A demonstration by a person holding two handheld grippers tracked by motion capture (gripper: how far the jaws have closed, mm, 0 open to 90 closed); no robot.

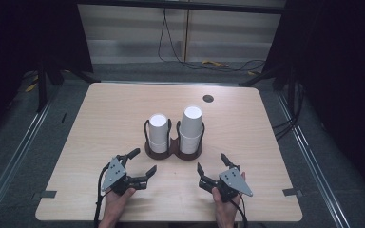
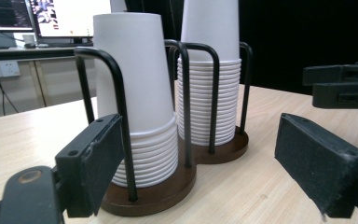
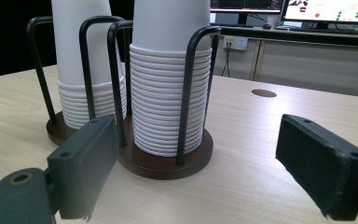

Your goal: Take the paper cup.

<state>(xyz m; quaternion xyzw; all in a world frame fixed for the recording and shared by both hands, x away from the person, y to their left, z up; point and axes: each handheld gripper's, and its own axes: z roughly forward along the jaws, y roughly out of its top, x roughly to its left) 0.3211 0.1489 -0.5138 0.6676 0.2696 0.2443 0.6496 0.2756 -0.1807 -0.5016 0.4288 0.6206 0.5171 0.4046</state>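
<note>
Two stacks of white paper cups stand upside down in a dark brown double holder with black wire hoops, mid-table. The left stack is shorter than the right stack. My left gripper rests near the table's front, left of the holder, jaws wide apart with nothing between them. My right gripper mirrors it on the right, also open and empty. In the left gripper view the nearer stack stands just beyond the jaws; the right gripper view shows the taller stack close ahead.
The wooden table has a small round dark grommet near its far edge. Bare wood lies on all sides of the holder. Cables run across the floor behind the table. Monitors stand on a desk in the background.
</note>
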